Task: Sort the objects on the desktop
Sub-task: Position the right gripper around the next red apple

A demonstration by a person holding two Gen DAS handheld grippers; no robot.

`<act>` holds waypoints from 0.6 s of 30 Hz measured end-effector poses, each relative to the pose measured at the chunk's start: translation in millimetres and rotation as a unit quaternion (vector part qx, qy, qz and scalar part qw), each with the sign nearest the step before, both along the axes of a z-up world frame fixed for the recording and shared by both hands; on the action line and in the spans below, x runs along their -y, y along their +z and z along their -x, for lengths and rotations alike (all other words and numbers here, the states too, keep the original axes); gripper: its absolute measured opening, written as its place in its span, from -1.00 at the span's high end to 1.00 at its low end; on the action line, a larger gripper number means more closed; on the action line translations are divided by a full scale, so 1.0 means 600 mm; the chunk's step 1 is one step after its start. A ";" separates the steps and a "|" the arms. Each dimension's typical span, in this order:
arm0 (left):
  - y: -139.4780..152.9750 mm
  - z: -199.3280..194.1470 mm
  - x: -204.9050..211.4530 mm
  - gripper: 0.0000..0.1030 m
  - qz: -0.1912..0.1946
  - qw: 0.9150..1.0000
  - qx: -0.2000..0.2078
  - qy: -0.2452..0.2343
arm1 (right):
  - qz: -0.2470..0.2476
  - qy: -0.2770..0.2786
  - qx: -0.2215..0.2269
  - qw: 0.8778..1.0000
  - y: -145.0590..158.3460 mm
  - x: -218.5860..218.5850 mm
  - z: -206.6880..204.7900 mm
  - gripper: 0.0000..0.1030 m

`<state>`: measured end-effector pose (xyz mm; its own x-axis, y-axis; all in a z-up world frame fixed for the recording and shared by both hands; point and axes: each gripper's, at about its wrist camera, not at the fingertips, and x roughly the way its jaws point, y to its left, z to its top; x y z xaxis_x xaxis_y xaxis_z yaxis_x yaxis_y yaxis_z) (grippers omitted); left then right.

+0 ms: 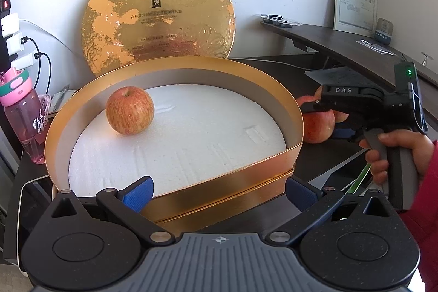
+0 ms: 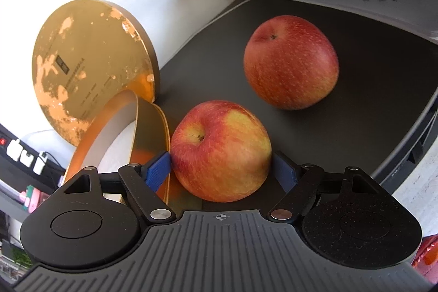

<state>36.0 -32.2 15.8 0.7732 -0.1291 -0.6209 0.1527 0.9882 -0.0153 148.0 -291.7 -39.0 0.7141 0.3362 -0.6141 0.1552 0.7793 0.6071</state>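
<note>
The gold box [image 1: 295,111] on the desk [image 2: 369,111] holds one apple [image 1: 130,110], the left gripper [image 1: 219,193] gapes wide before it, and the right gripper [image 2: 221,168] clasps a second apple [image 2: 220,151] beside a third [image 2: 291,62].

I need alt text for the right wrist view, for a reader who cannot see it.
The right gripper has its jaws around a red-yellow apple on a dark desk, beside a gold box. A second apple lies farther back, and the gold lid leans on the wall.

Three apples [image 1: 129,110] [image 2: 220,150] [image 2: 291,62], one gold box [image 1: 273,84]
</note>
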 end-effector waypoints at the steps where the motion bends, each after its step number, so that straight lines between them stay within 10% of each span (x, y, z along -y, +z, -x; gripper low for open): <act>1: 0.000 0.001 0.001 -0.99 0.000 1.000 0.001 -0.001 | 0.002 0.002 0.001 1.000 0.000 0.000 0.002 -0.57; 18: 0.003 0.012 0.012 -0.99 -0.002 1.000 0.006 -0.009 | 0.144 0.068 0.085 0.984 0.049 -0.029 0.060 -0.77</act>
<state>29.0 -39.4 17.7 0.7775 -0.1412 -0.6128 0.1714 0.9852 -0.0096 111.9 -274.2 -9.5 0.7750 0.2657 -0.5733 -0.0477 0.9293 0.3662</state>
